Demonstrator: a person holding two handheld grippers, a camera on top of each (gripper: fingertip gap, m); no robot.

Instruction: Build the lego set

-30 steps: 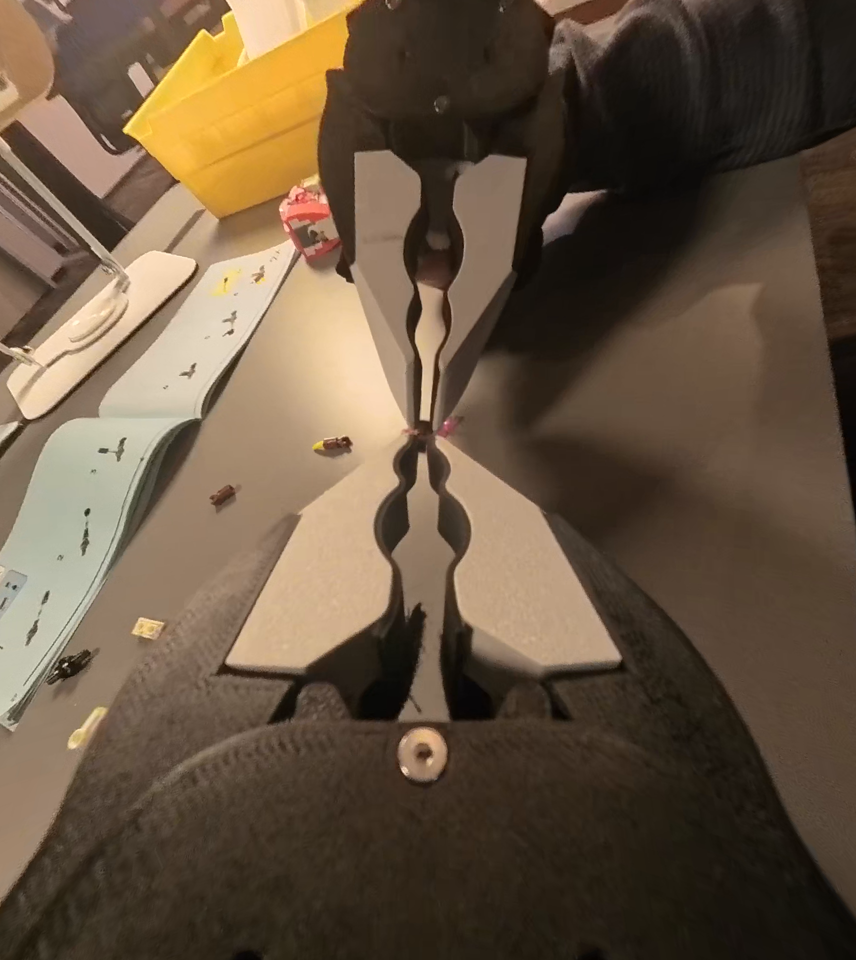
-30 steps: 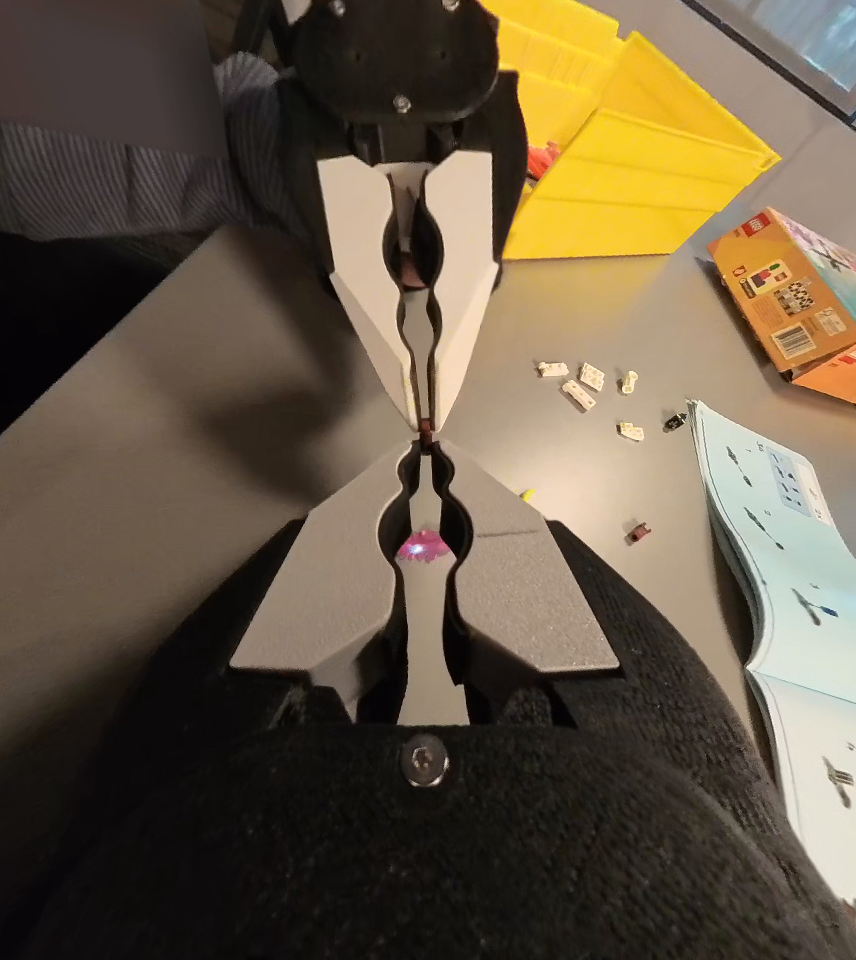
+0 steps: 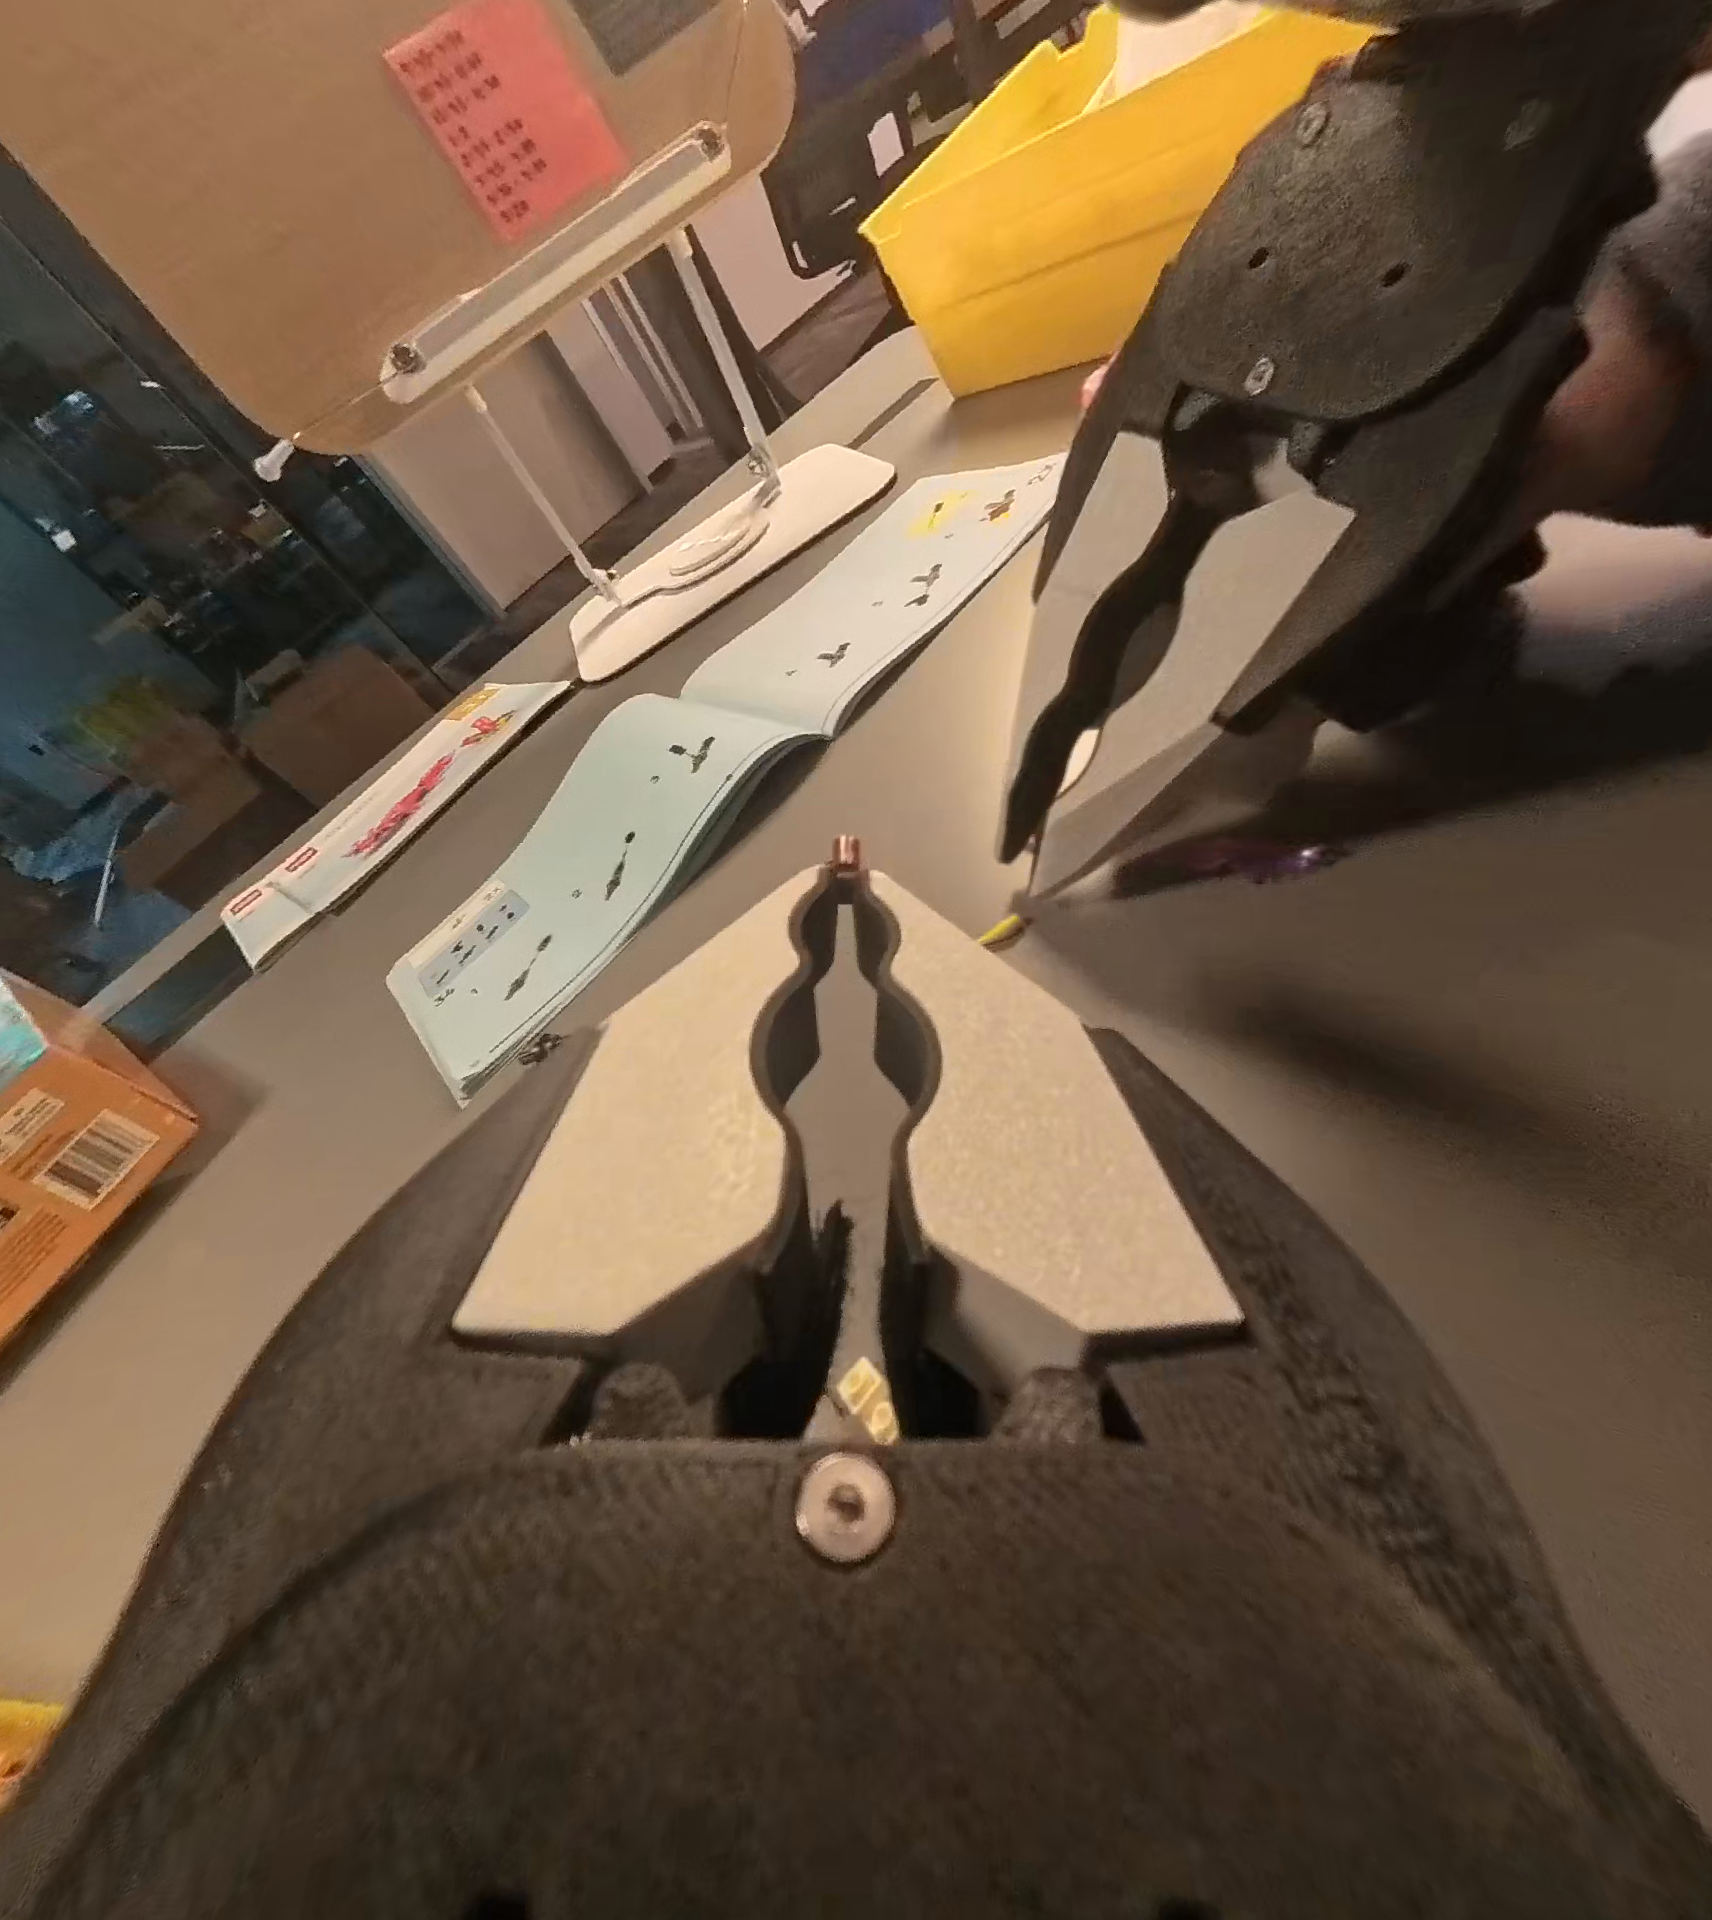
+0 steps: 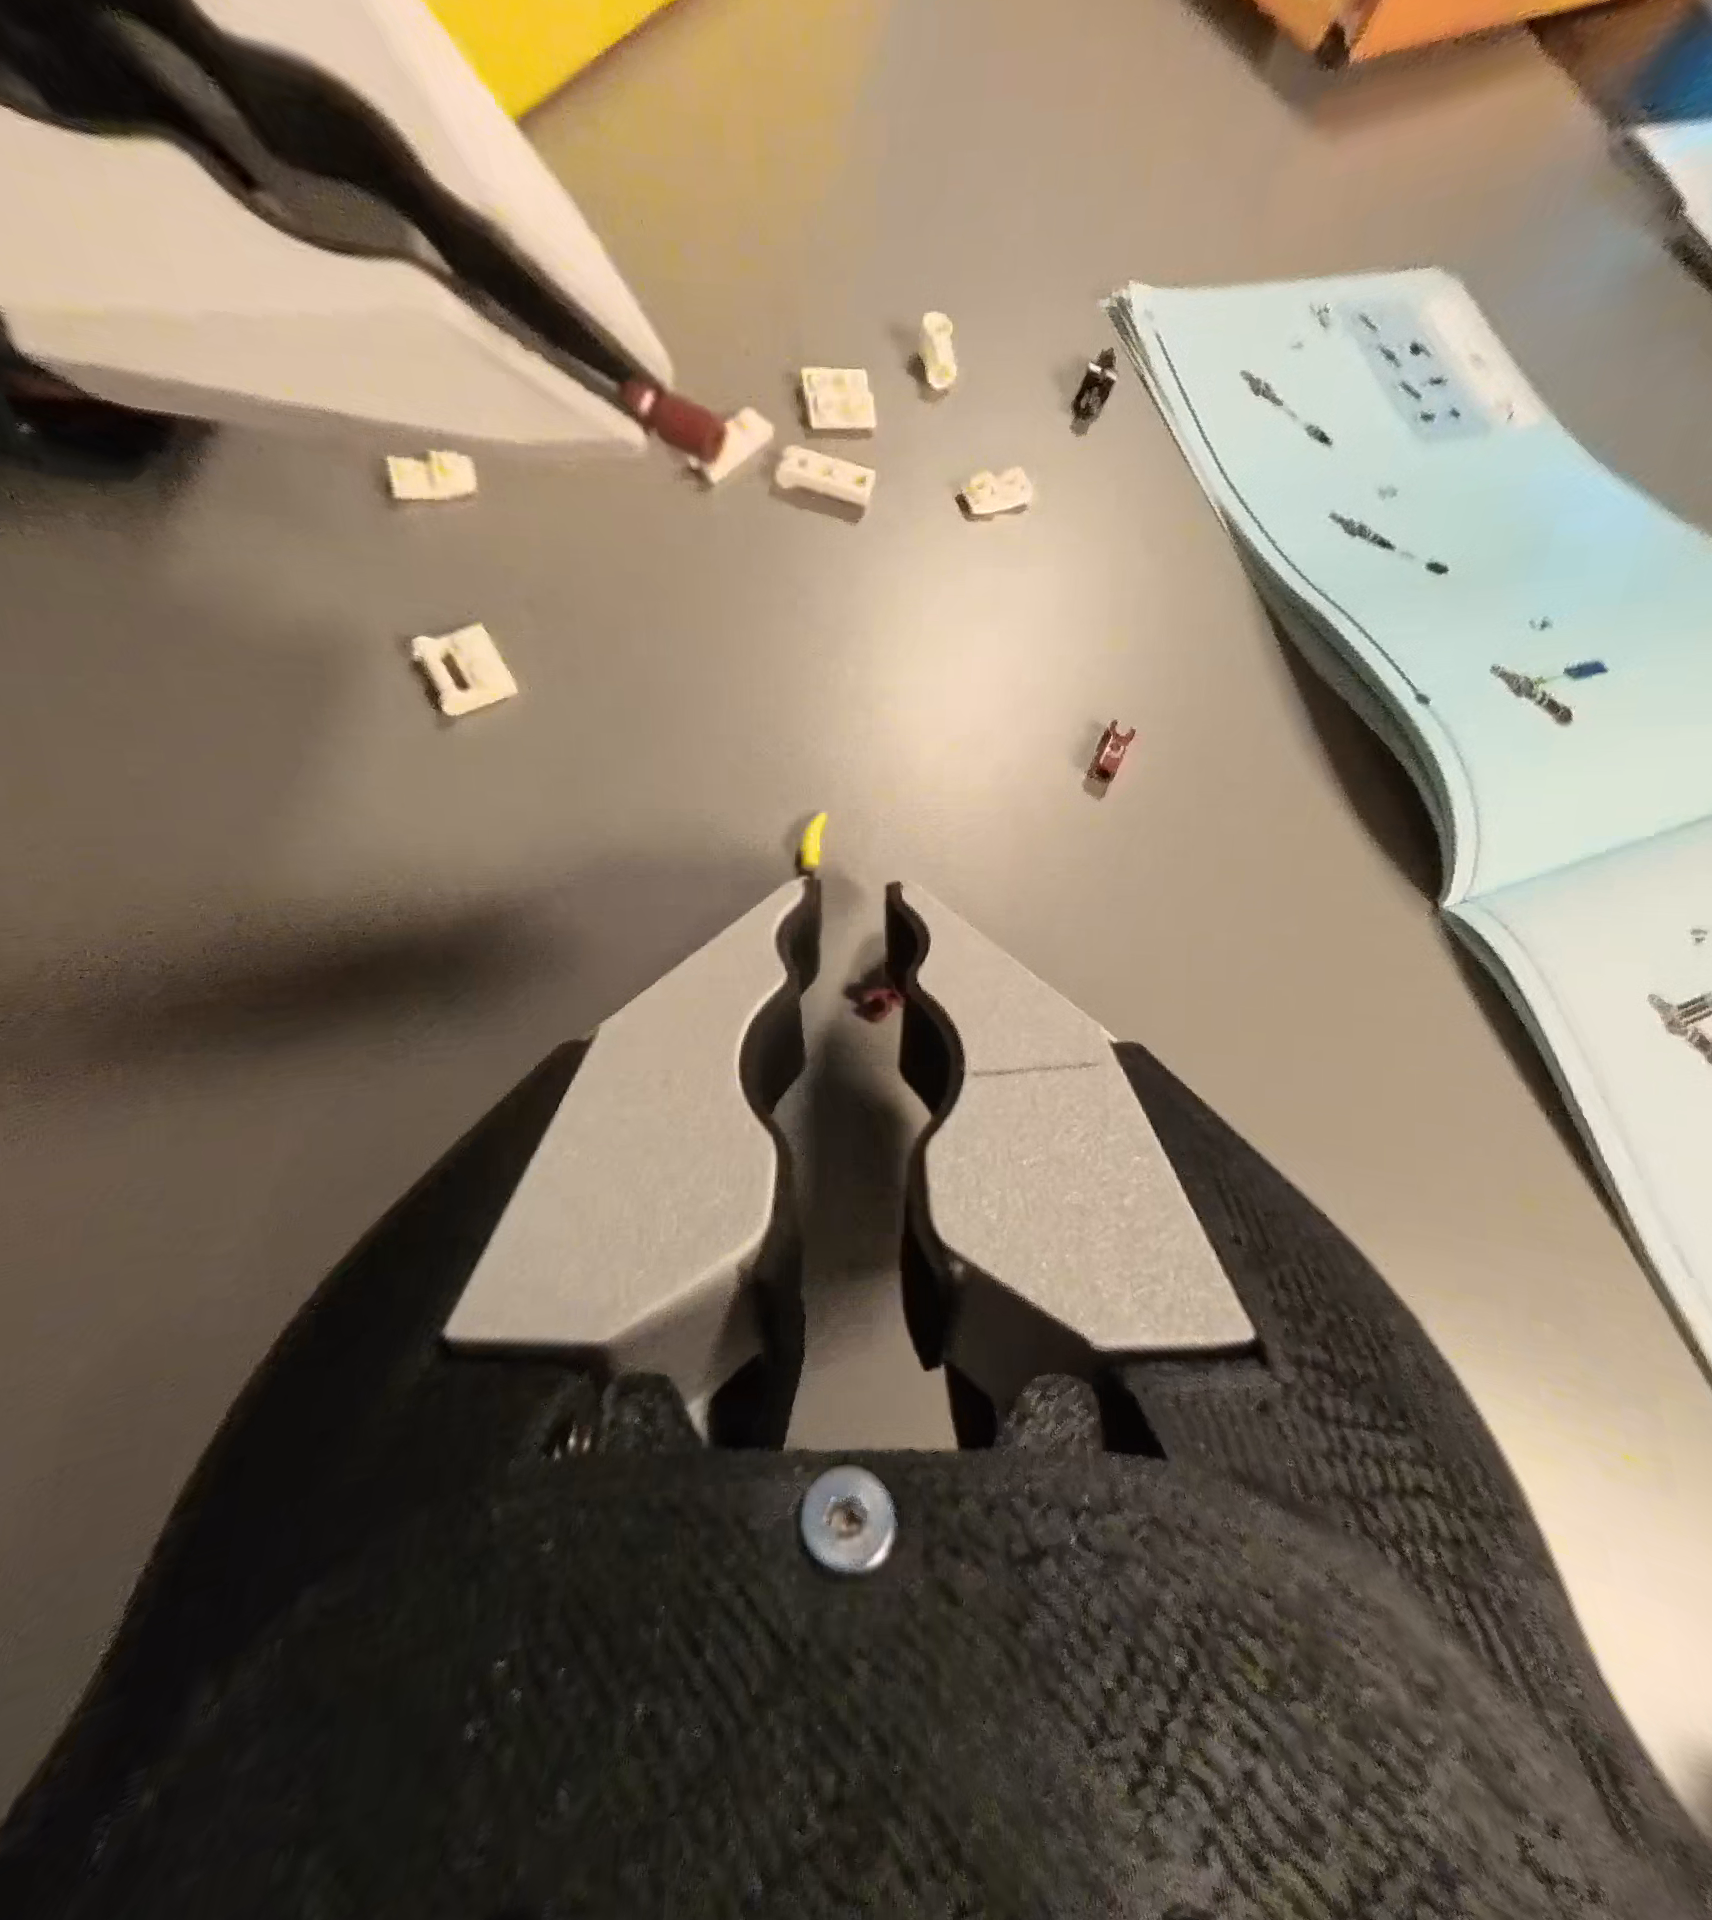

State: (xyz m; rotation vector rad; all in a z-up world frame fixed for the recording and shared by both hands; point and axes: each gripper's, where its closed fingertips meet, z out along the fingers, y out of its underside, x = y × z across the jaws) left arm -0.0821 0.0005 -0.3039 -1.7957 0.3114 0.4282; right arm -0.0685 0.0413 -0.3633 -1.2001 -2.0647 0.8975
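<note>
while our left gripper [image 3: 847, 878] pinches a small dark-red piece [image 3: 846, 852] at its tips, our right gripper [image 4: 852, 899] stands parted and bare; 1 yellow curved piece [image 4: 812, 840] lies just ahead, pointing away, nearer the right.

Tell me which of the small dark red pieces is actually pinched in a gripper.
The dark red piece clamped at the tips of the left gripper. The other two lie loose on the table: one by the booklet, one between the right gripper's parted fingers.

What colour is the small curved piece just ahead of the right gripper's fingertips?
Yellow piece; the right wrist view shows it best.
</note>
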